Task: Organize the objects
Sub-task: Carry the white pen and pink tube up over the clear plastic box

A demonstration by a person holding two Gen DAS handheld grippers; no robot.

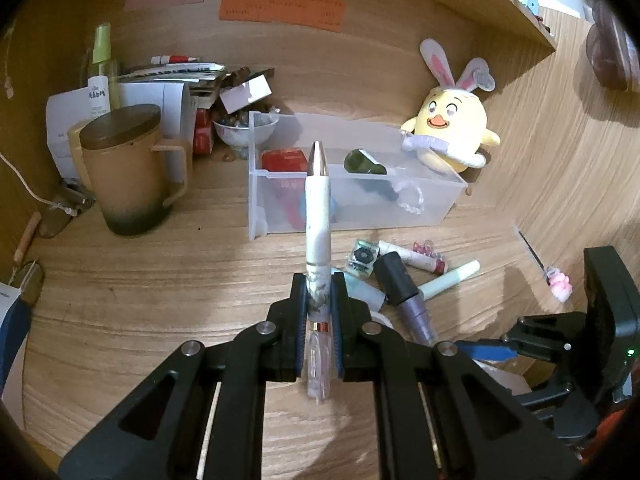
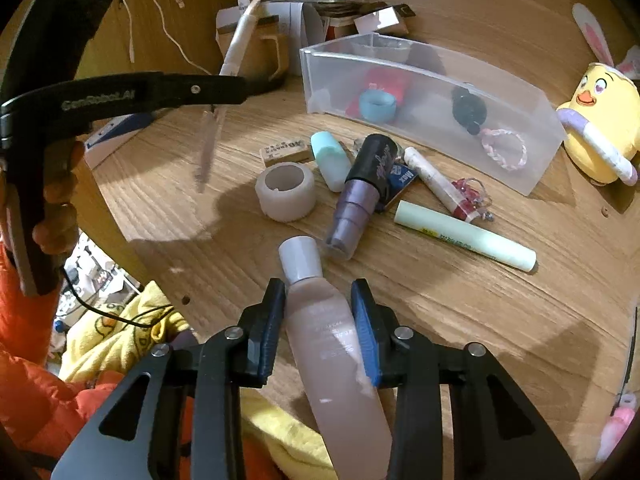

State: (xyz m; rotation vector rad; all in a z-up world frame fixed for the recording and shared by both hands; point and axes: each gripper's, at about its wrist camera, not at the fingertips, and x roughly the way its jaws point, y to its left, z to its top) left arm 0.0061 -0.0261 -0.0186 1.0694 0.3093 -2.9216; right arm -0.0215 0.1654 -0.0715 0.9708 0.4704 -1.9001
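My left gripper (image 1: 319, 280) is shut on a white marbled pen (image 1: 318, 208), which stands tip-up in front of the clear plastic bin (image 1: 256, 200). In the right wrist view that pen (image 2: 236, 48) hangs above the desk at the upper left. My right gripper (image 2: 318, 286) has its pads against a pink frosted bottle (image 2: 328, 344) with a white cap, near the desk's front edge. Ahead lie a tape roll (image 2: 285, 192), a purple bottle with a black cap (image 2: 360, 192), a mint tube (image 2: 464, 236) and a small mint bottle (image 2: 330, 160). The bin (image 2: 440, 92) holds a red item, a blue ring, a dark object and a pink bracelet.
A brown lidded mug (image 1: 128, 168) stands left of the bin, with a bowl (image 1: 244, 132), papers and a spray bottle (image 1: 100, 72) behind. A yellow plush chick (image 1: 452, 132) leans at the bin's right end. A shelf (image 1: 520, 12) overhangs. The desk edge (image 2: 132, 236) drops off left.
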